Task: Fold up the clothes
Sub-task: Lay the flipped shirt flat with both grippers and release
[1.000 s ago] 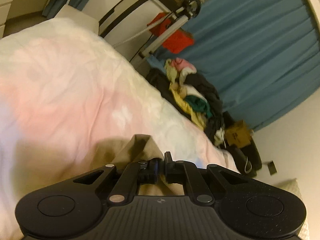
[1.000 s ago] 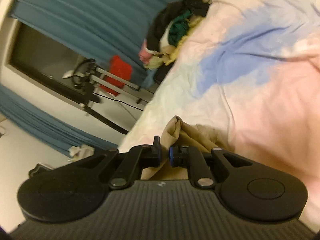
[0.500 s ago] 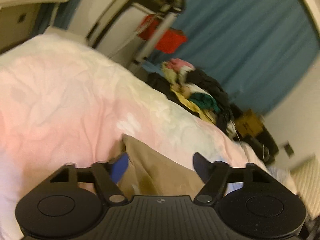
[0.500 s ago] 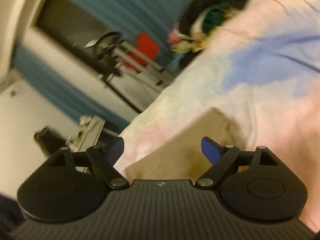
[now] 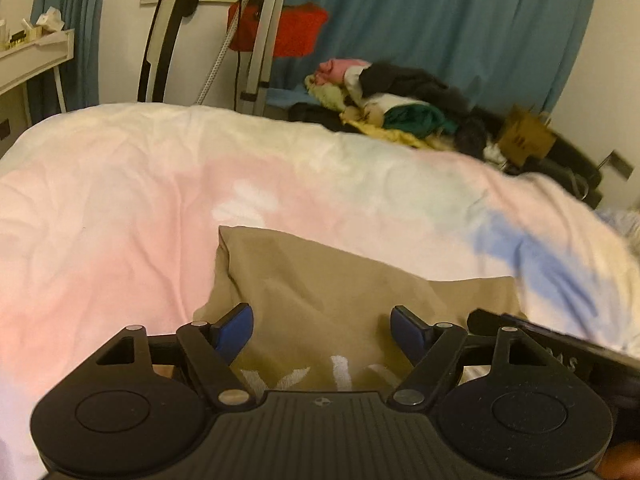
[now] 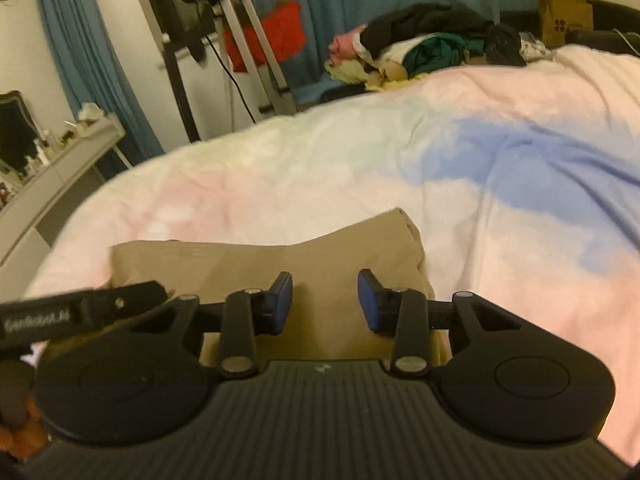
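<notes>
A tan garment [image 5: 320, 280] with white print lies folded flat on the pastel bedspread [image 5: 120, 208]. My left gripper [image 5: 322, 326] hovers over its near left part, open, with nothing pinched between the blue pads. In the right wrist view the same tan garment [image 6: 256, 264] lies under my right gripper [image 6: 325, 300]. The right jaws are closing with a gap still between the pads; the cloth lies below them, not squeezed. Part of the right gripper's body [image 5: 552, 344] shows at the left view's right edge, and the left gripper's body [image 6: 80, 312] at the right view's left edge.
A heap of mixed clothes [image 5: 400, 108] sits beyond the bed's far edge before blue curtains [image 5: 440, 20]. A metal-framed stand with a red item [image 5: 280, 28] is behind the bed. A white shelf [image 5: 32, 56] is at the left, a brown box [image 5: 524, 136] at the right.
Both grippers held pinched corners of the tan garment, then let go and opened. The cloth now lies flat. Both views have rolled back to level and dropped lower; the right jaws have narrowed again.
</notes>
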A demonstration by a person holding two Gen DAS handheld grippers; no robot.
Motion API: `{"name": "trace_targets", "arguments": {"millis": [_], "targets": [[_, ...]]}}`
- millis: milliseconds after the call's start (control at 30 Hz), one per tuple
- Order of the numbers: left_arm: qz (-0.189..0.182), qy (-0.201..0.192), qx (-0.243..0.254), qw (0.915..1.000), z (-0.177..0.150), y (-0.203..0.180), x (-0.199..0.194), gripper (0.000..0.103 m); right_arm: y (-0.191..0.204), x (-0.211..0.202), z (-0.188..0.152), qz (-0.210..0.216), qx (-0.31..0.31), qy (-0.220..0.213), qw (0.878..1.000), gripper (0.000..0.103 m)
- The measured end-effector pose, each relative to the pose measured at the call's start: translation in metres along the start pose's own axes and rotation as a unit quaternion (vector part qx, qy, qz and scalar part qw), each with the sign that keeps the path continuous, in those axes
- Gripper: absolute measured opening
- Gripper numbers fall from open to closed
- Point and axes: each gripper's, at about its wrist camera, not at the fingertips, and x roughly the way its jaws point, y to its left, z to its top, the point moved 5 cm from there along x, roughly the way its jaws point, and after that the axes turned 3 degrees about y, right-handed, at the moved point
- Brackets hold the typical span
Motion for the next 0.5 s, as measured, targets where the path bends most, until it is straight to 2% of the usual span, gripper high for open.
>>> {"name": "trace_targets", "arguments": {"millis": [100, 200, 367, 500], "targets": [[0.016, 0.000, 0.019, 0.9997, -0.003, -0.003, 0.013, 0.077, -0.003, 0.013, -0.003, -0.003, -0.004, 0.005, 1.000, 0.038], [0.021, -0.003, 0.029, 0.9993, -0.004, -0.006, 0.008, 0.077, -0.001, 0.009, -0.004, -0.005, -0.013, 0.003, 1.000, 0.038], [0.014, -0.004, 0.032, 0.9994, -0.010, -0.006, -0.008, 0.077, 0.008, -0.019, -0.006, 0.007, -0.002, -0.011, 1.000, 0.041], [0.007, -0.010, 0.049, 0.9987, -0.020, -0.012, -0.039, 0.077, 0.017, -0.055, -0.014, 0.018, -0.005, -0.023, 1.000, 0.041]]}}
